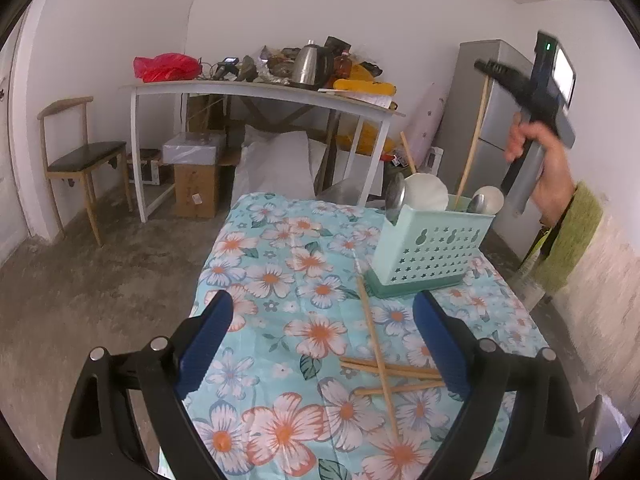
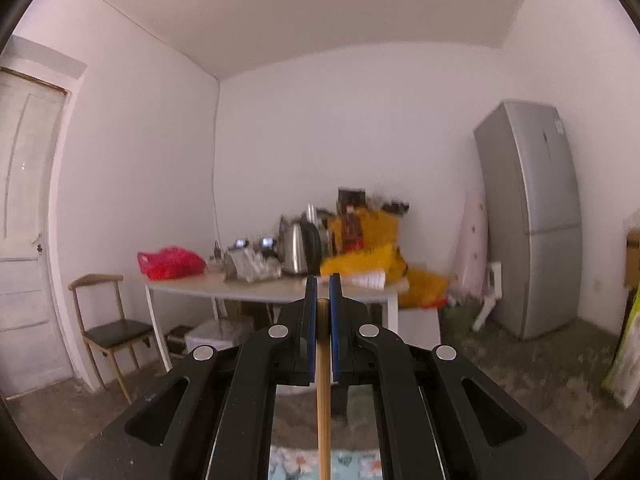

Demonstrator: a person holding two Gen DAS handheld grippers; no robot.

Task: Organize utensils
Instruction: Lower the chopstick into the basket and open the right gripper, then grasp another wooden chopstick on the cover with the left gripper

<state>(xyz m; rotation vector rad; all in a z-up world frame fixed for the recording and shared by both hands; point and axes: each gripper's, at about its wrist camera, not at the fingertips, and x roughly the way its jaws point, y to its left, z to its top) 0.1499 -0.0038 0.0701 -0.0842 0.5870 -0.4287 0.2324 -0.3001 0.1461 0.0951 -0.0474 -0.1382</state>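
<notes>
Several wooden chopsticks point(image 1: 380, 364) lie crossed on the floral tablecloth point(image 1: 280, 280), between and just beyond the blue fingers point(image 1: 208, 340) of my left gripper point(image 1: 320, 320), which stands open and holds nothing. Behind them stands a mint-green perforated utensil holder point(image 1: 428, 248) with metal and white spoons point(image 1: 424, 194) and one chopstick point(image 1: 408, 152) in it. A hand holds my right gripper point(image 1: 486, 67) above the holder, shut on a single chopstick point(image 1: 474, 140) whose lower end reaches the holder's rim. In the right wrist view that gripper point(image 2: 323, 292) pinches the chopstick point(image 2: 323, 380) upright between its pads.
A white table point(image 1: 260, 90) behind carries a kettle point(image 1: 310, 66), a red bag point(image 1: 166, 67) and clutter, with boxes point(image 1: 196, 188) beneath. A wooden chair point(image 1: 80, 160) stands on the left and a grey fridge point(image 2: 532, 220) on the right. The near table's edges drop to concrete floor.
</notes>
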